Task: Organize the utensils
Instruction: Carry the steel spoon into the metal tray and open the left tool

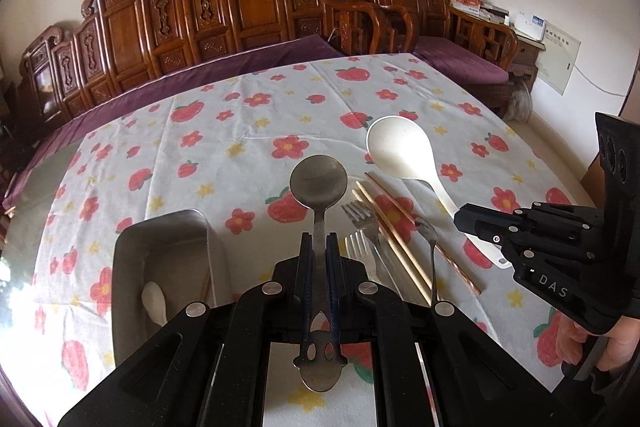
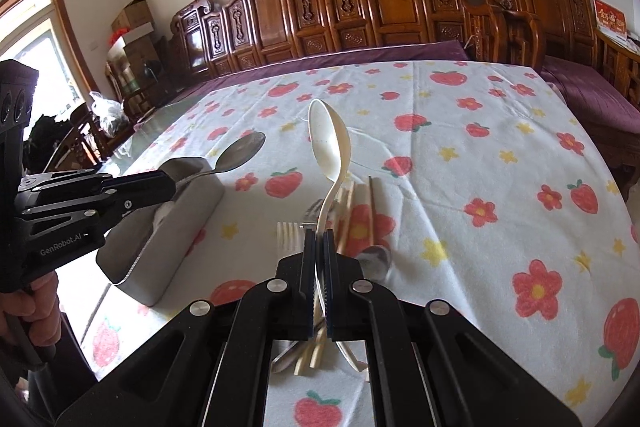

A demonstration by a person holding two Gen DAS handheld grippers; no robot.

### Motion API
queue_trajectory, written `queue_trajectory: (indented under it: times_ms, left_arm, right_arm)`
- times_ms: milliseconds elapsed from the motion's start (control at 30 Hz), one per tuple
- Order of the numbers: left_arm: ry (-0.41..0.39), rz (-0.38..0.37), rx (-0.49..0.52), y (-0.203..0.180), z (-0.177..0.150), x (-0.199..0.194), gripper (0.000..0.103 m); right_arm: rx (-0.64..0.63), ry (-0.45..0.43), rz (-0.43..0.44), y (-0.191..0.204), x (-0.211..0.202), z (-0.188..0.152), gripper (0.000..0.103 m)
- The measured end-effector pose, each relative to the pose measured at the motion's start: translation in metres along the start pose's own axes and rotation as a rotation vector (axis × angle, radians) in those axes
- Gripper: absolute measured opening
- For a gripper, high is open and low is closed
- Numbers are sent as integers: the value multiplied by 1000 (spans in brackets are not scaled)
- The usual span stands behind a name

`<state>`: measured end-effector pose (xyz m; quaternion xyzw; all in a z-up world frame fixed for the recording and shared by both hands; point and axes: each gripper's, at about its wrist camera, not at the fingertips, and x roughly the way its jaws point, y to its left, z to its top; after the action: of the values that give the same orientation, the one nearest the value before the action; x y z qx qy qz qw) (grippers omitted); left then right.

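Note:
My left gripper [image 1: 319,245] is shut on the handle of a large steel spoon [image 1: 319,182], held above the table with its bowl pointing away; the spoon also shows in the right wrist view [image 2: 240,151]. My right gripper [image 2: 319,241] is shut on the handle of a large white plastic spoon [image 2: 329,139], bowl raised and tilted; it also shows in the left wrist view [image 1: 400,147]. A steel bin [image 1: 132,267] stands left of the left gripper with a small white spoon [image 1: 154,301] inside. On the cloth lie two forks [image 1: 362,231], chopsticks [image 1: 394,233] and a small steel spoon [image 1: 428,231].
The table carries a white cloth [image 2: 500,155] printed with strawberries and flowers. A carved wooden bench with purple cushions [image 1: 248,55] runs behind the table. The steel bin also shows in the right wrist view [image 2: 168,247], under the left gripper's fingers.

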<state>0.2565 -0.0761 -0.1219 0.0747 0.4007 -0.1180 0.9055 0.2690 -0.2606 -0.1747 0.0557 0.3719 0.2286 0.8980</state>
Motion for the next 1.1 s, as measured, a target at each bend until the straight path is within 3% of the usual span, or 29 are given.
queue_trajectory:
  times_ms: [500,1033,1100]
  left_arm:
    - [-4,92,-86,67,-32,-26,6]
    - [93,150,-153,119,-70,20,6]
    - [101,155,-154,120,-72,24,0]
  right_arm:
    - [-84,7,44,50,-1,-4,4]
    - [-100,66,59,54,20,-11,4]
    - [-100,67,64,54,21,-11,4]
